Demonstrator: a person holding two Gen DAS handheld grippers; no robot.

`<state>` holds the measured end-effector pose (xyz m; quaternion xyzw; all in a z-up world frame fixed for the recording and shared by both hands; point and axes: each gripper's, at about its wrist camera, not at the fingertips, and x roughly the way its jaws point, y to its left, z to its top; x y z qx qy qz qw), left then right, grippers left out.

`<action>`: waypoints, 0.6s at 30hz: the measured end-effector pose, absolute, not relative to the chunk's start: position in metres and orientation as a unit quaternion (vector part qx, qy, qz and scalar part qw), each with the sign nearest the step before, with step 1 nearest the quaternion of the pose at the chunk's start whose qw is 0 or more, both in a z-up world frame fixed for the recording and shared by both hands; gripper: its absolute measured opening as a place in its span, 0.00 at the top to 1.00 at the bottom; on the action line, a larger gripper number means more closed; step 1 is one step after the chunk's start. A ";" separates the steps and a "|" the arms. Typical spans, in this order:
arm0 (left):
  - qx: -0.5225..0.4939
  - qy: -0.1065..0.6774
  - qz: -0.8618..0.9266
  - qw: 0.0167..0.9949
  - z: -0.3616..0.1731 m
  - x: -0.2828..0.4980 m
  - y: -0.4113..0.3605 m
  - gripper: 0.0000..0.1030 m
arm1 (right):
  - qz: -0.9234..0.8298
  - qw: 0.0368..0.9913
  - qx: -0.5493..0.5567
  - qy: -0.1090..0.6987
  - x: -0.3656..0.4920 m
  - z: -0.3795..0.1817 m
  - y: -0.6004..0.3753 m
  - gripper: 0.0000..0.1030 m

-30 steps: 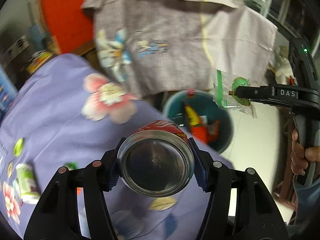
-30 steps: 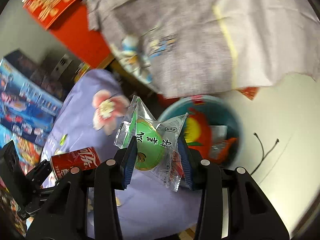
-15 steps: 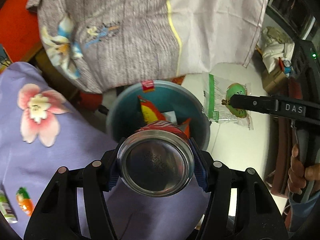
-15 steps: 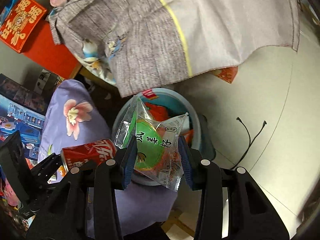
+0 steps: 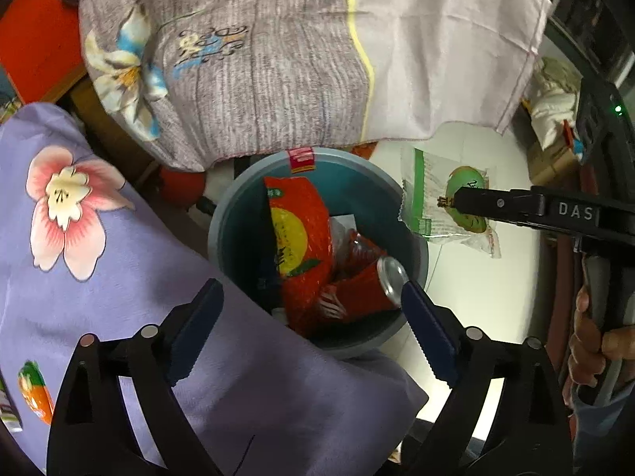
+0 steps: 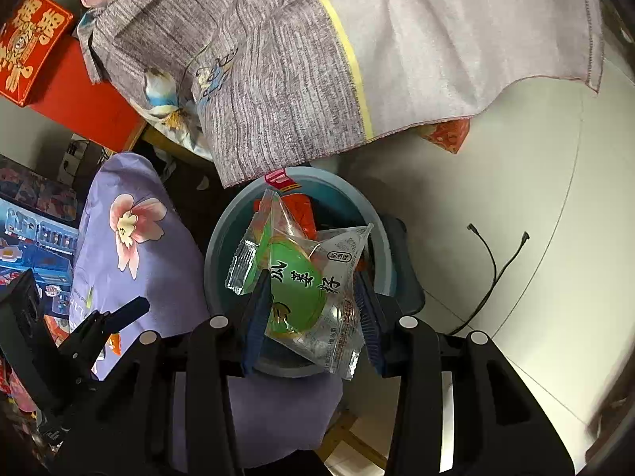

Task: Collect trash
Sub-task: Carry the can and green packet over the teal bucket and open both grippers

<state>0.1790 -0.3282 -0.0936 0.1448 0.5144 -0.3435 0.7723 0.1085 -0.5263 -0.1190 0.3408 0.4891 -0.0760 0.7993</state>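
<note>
Left tool (image 5: pixel 313 313): jaws opening, nothing between | red aluminium drink can (image 5: pixel 365 287): inside round teal plastic bin (image 5: pixel 222 226) | right tool (image 6: pixel 313 317): clamped on clear green-printed snack packet (image 6: pixel 301 281), above bin

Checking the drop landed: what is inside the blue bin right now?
Inside the blue bin lie a red snack bag and a red soda can on its side, among other wrappers. Whatever lies beneath them is covered.

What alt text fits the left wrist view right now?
The left gripper is opening, nothing between its pads, above a blue bin holding a red can and red wrapper. The right gripper holds a green snack packet.
</note>
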 end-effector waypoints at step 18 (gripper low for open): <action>0.096 0.521 -0.332 0.780 -0.085 0.181 -0.292 0.05 | -0.066 0.790 0.351 0.499 0.129 -0.123 -0.510 0.26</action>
